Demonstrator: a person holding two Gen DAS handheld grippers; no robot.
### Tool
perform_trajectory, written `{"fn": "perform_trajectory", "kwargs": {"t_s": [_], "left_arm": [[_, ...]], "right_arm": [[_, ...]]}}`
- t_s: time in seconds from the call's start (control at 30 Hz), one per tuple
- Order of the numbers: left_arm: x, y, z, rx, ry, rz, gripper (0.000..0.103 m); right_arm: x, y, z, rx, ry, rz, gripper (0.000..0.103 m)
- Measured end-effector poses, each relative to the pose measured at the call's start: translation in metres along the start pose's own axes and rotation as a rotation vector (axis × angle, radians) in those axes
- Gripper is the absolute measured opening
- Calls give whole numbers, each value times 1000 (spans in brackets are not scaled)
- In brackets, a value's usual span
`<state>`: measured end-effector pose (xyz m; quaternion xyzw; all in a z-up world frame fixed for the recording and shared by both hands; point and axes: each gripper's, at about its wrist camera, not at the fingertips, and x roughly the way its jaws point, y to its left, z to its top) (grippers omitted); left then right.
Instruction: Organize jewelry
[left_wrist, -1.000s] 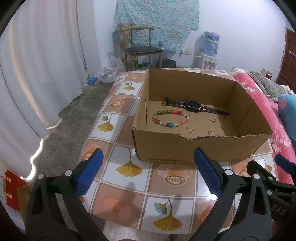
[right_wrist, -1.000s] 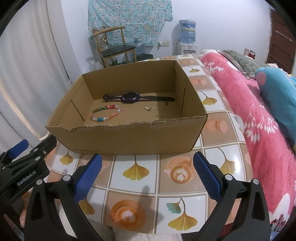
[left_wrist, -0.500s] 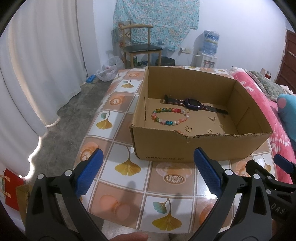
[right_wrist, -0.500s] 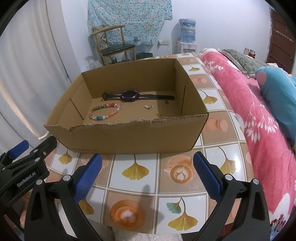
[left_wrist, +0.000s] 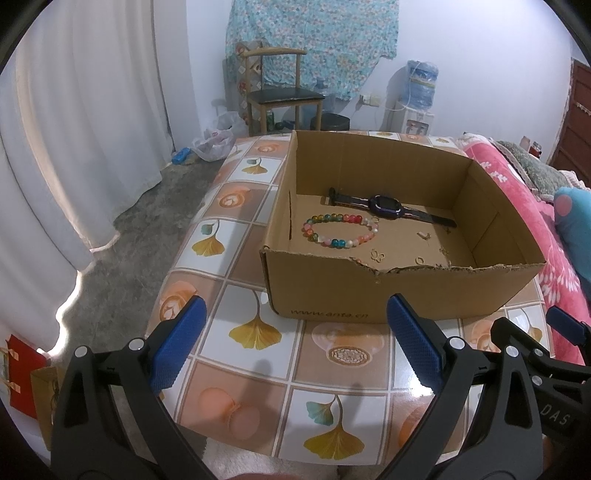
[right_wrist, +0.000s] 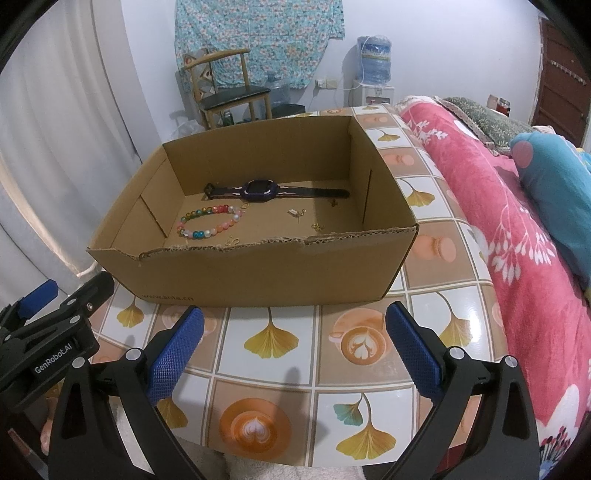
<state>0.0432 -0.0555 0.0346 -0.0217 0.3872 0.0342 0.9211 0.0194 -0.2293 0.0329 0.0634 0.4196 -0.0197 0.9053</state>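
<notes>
We see the left gripper (left_wrist: 295, 338) spread wide above the tiled tabletop (left_wrist: 258, 369), holding and touching nothing; the right gripper (right_wrist: 294, 341) is spread just as wide, also empty. Both hover short of the cardboard box (left_wrist: 369, 295), where a beaded bracelet (left_wrist: 340, 230) lies beside a dark watch (left_wrist: 388, 205). Small gold pieces (left_wrist: 376, 256) dot the box floor, too tiny to identify, and its torn front wall hides some of them.

Multicoloured bead bracelet (left_wrist: 340, 231) flat in cardboard box (left_wrist: 402, 295), just beside a straightened dark watch (left_wrist: 388, 204)
</notes>
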Motion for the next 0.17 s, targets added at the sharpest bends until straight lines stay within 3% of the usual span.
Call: {"fn": "perform_trajectory", "kwargs": {"t_s": [0.17], "left_arm": [[0,2,0,-3,1,-1,95]], "right_arm": [[0,0,0,-1,1,1,96]]}}
